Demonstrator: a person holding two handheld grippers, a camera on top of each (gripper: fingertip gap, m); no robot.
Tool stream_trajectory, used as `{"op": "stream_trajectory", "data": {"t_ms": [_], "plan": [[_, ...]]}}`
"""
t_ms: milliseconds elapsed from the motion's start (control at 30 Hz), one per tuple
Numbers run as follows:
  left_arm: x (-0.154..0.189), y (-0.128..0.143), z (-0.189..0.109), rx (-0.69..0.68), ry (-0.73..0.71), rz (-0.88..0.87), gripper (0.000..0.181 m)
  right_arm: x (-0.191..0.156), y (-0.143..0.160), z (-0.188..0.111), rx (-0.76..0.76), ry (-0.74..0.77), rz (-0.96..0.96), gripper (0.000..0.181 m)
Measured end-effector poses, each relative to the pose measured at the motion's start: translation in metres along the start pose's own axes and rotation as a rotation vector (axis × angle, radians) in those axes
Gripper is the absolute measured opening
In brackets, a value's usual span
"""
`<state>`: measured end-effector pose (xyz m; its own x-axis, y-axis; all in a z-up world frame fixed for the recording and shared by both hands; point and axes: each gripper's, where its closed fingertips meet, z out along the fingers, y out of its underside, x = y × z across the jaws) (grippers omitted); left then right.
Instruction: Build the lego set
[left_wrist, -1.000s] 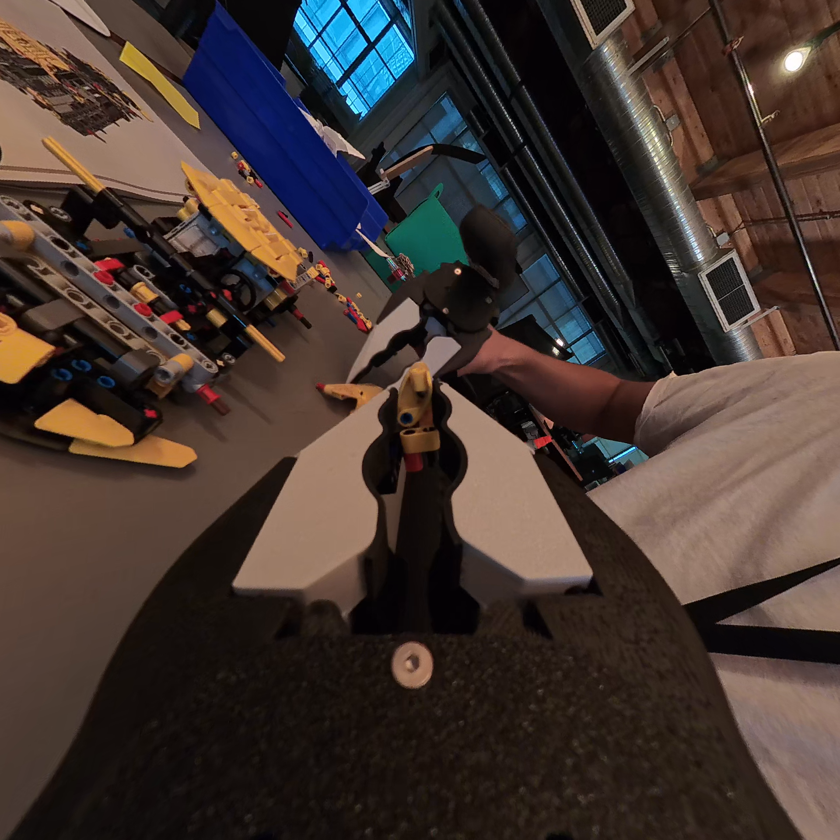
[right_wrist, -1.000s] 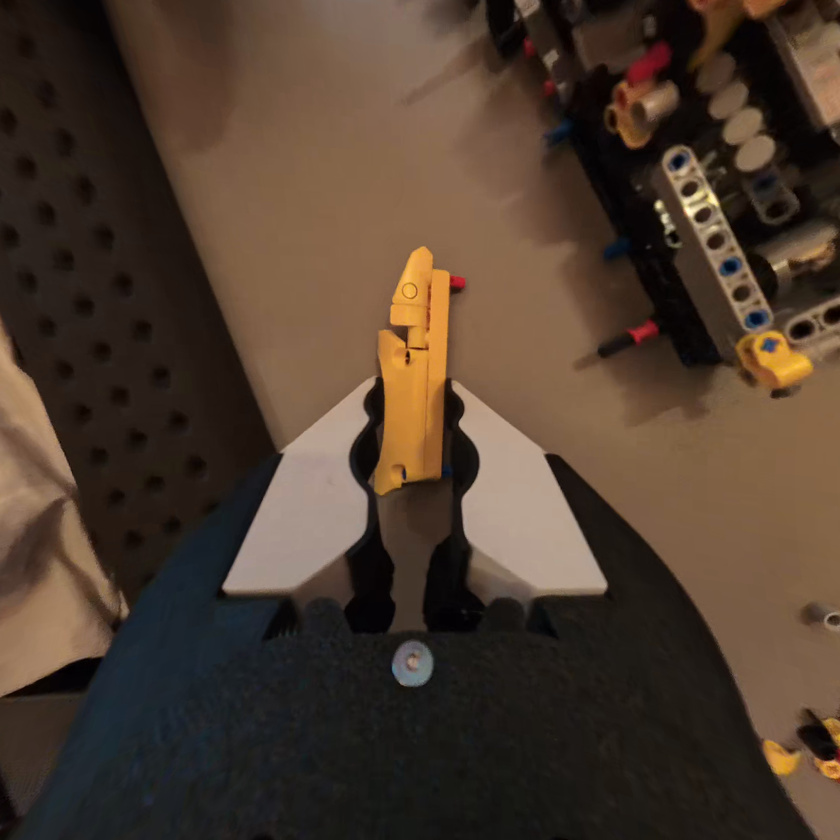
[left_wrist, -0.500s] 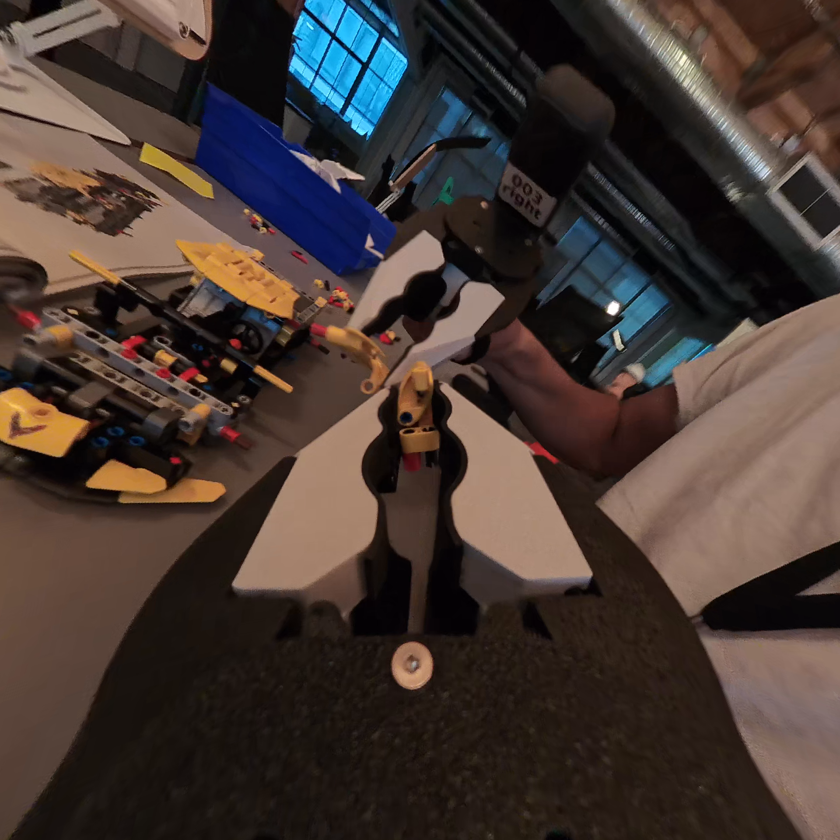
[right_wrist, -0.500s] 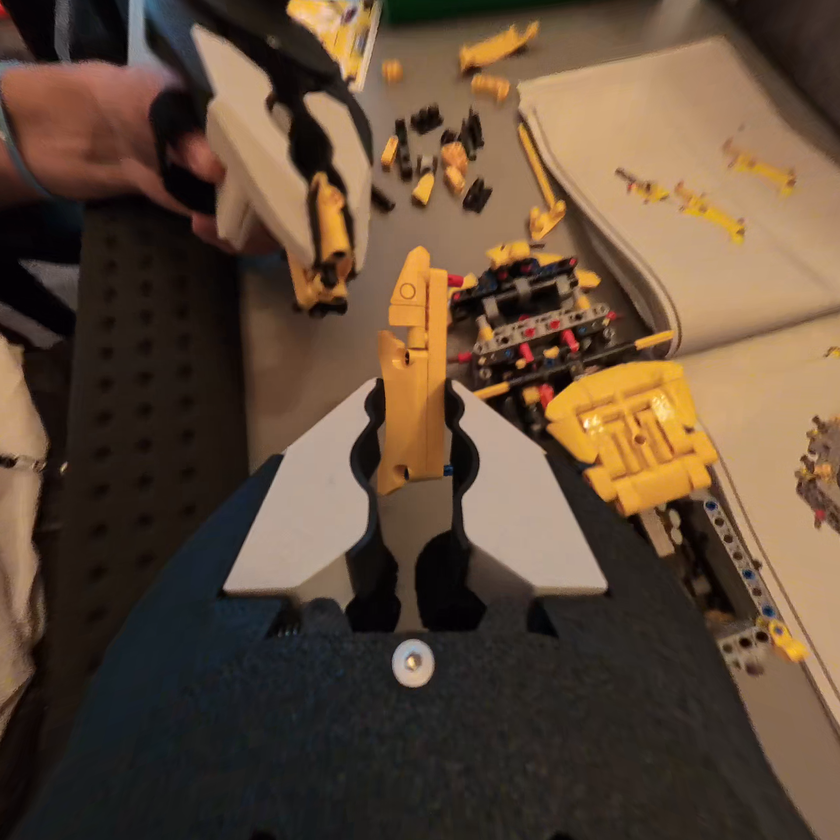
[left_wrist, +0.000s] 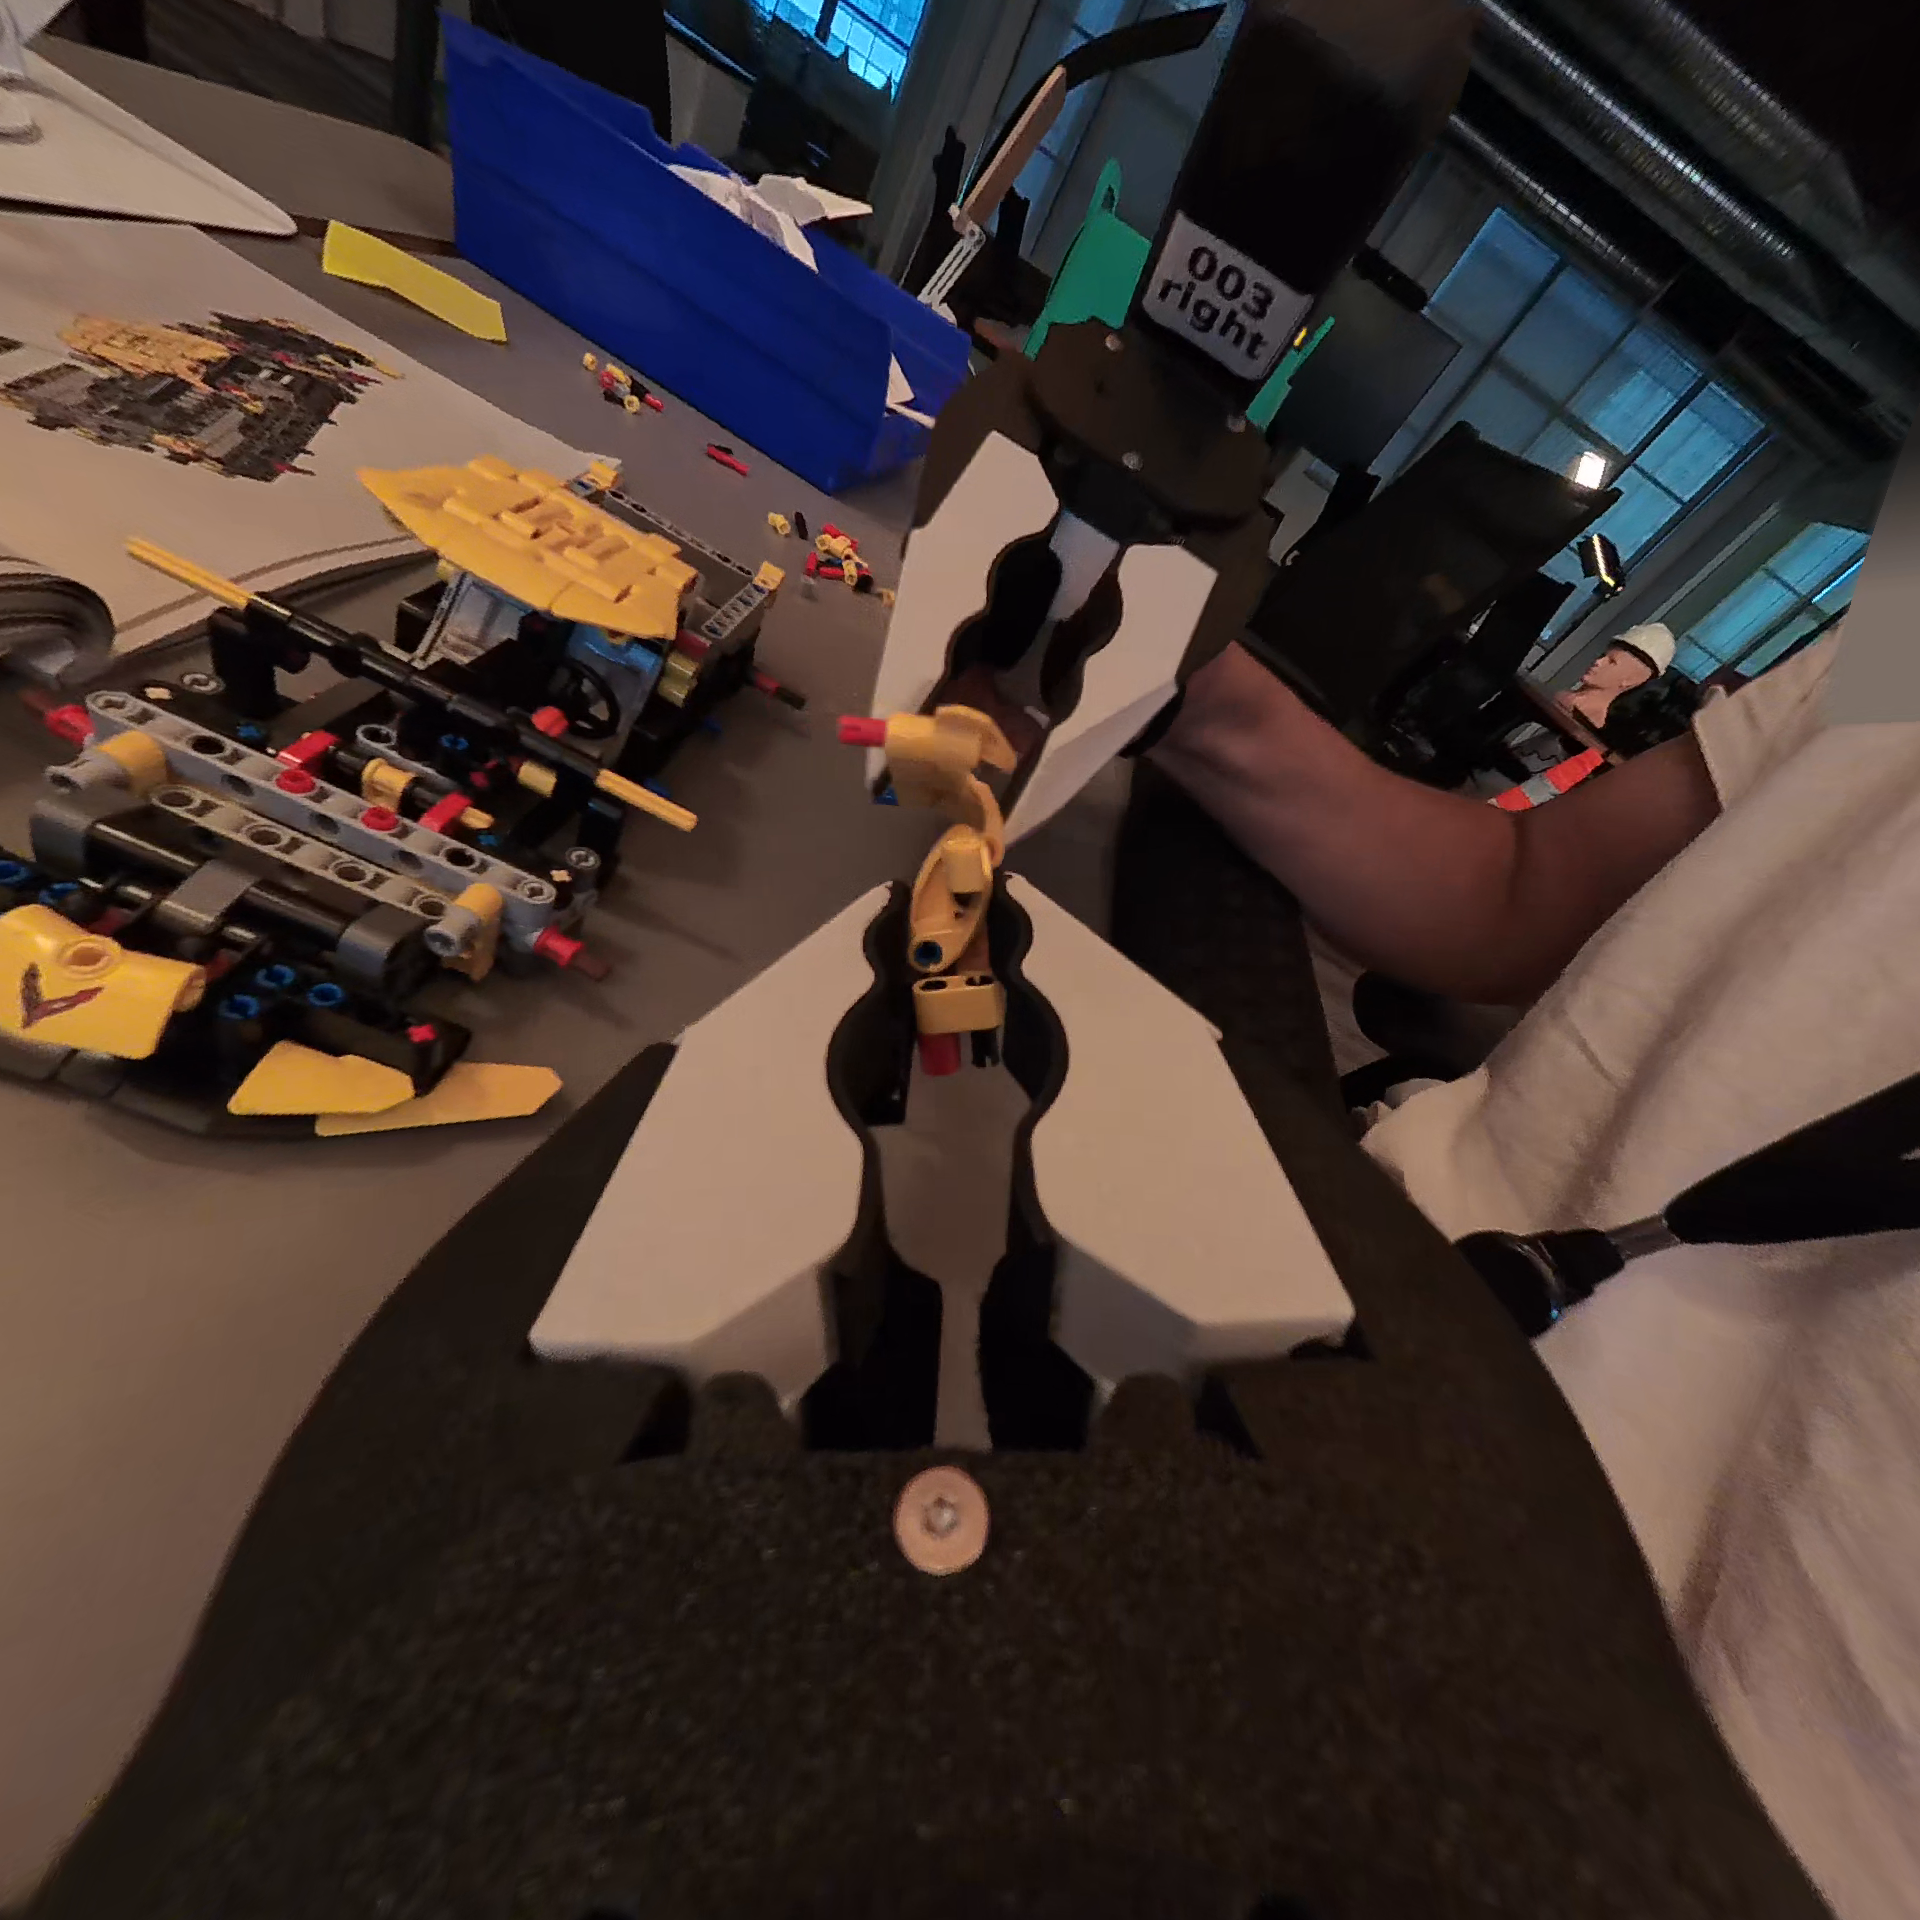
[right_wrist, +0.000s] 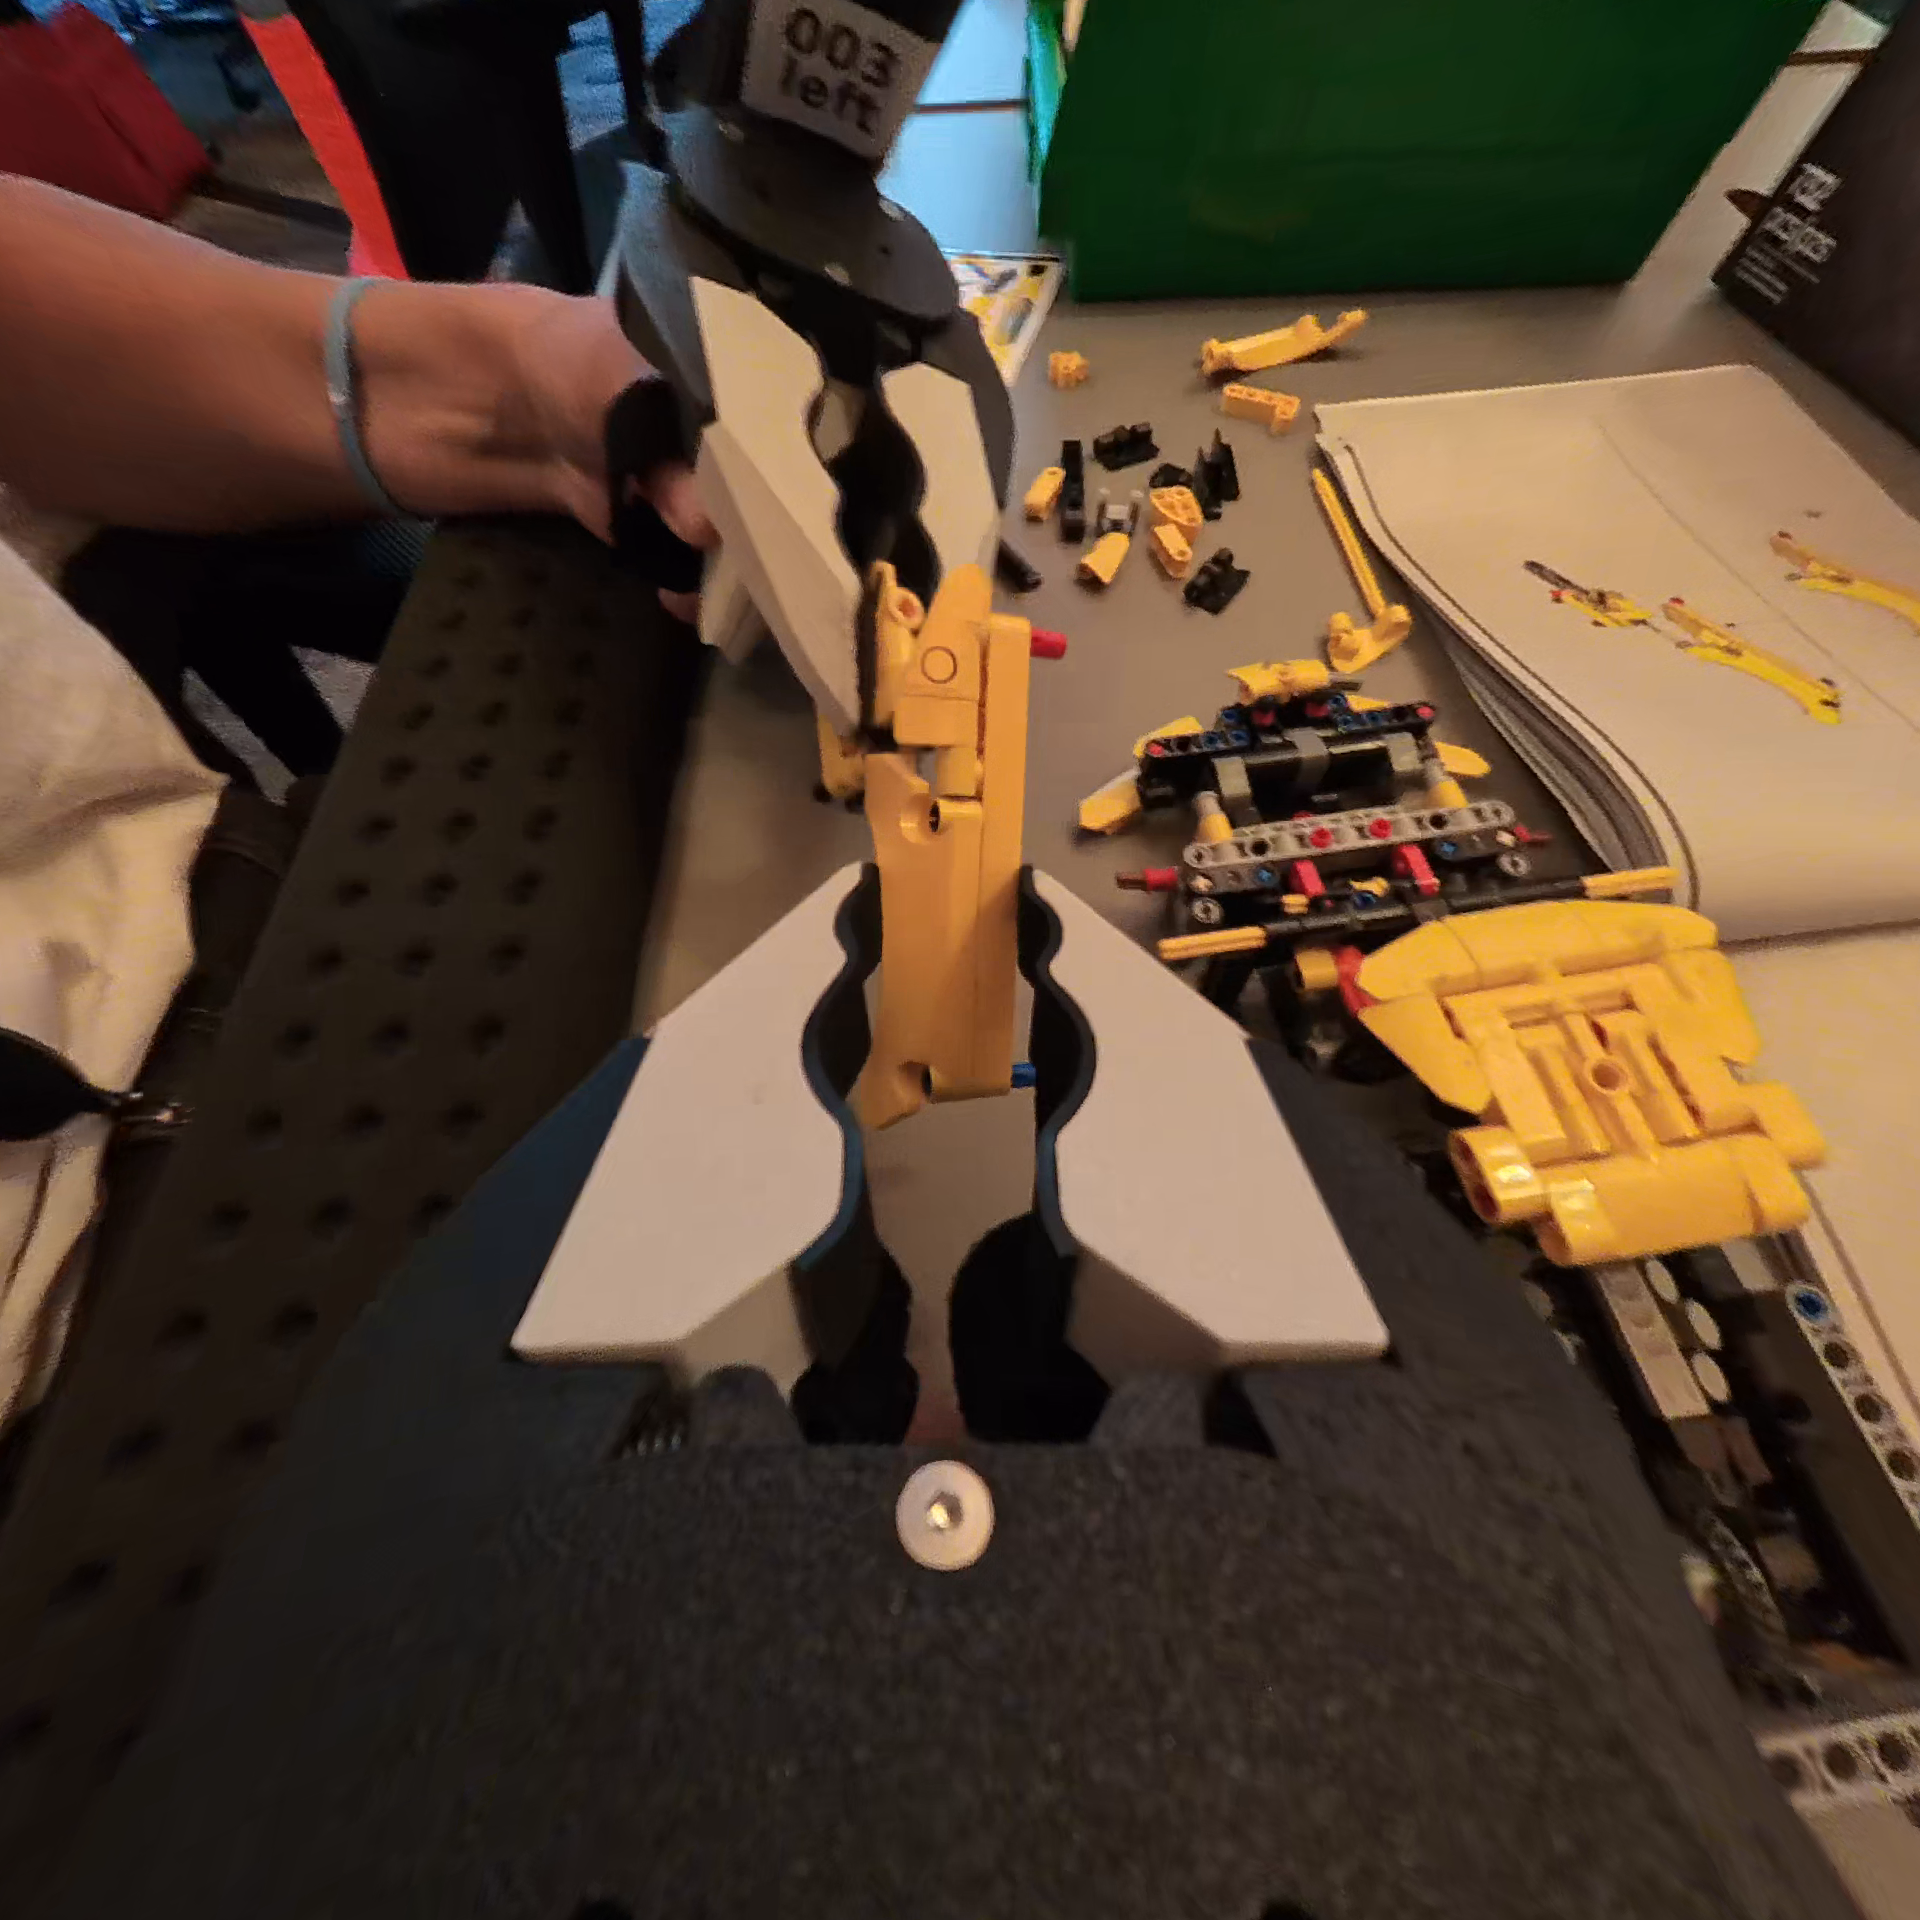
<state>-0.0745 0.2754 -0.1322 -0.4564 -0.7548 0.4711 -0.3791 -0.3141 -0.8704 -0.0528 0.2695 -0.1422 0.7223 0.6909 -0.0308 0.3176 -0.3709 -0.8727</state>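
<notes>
The jaws of the left gripper (left_wrist: 951, 935) are pinching a small yellow sub-assembly (left_wrist: 954, 940) with a red pin at its lower end, and the jaws of the right gripper (right_wrist: 945, 935) are pinching a long yellow panel piece (right_wrist: 951, 883) that is standing upright between them, a red pin sticking out near its top. Both pieces are being held in the air above the grey bench (right_wrist: 1143, 343), and in the right wrist view the two are touching near the top of the panel, the small sub-assembly pressing against the panel's left side. In the left wrist view the right gripper is coming in from above and beyond, its yellow piece meeting the tip of the small one.

The partly built car (left_wrist: 343, 810), black and grey with blue and red pins and yellow body panels, is lying on the bench to the left of the left gripper, well apart from both held pieces. In the right wrist view the same model is sitting to the right, its large yellow rear section (right_wrist: 1579, 1070) nearest the camera. An open instruction booklet (right_wrist: 1621, 582) is lying beside it, and loose yellow and black parts (right_wrist: 1143, 509) are scattered on the bench beyond. A blue bin (left_wrist: 665, 260) is standing at the far side of the bench. A person's hand (right_wrist: 488, 405) is gripping the left gripper's handle.
</notes>
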Motion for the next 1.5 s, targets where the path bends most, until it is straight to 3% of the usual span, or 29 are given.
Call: {"op": "stream_trajectory", "data": {"t_ms": [567, 1000, 1500], "plan": [[0.001, 0.01, 0.005, -0.065, -0.005, 0.03, 0.014, -0.003, 0.015, 0.006, -0.094, -0.012, -0.016, 0.025], [0.002, 0.011, 0.005, -0.074, -0.003, 0.028, 0.014, -0.005, 0.013, 0.005, -0.065, -0.049, 0.038, 0.025], [0.001, -0.004, -0.002, 0.027, 0.08, -0.135, 0.014, -0.001, -0.002, 0.005, 0.055, -0.076, 0.179, 0.025]]}}
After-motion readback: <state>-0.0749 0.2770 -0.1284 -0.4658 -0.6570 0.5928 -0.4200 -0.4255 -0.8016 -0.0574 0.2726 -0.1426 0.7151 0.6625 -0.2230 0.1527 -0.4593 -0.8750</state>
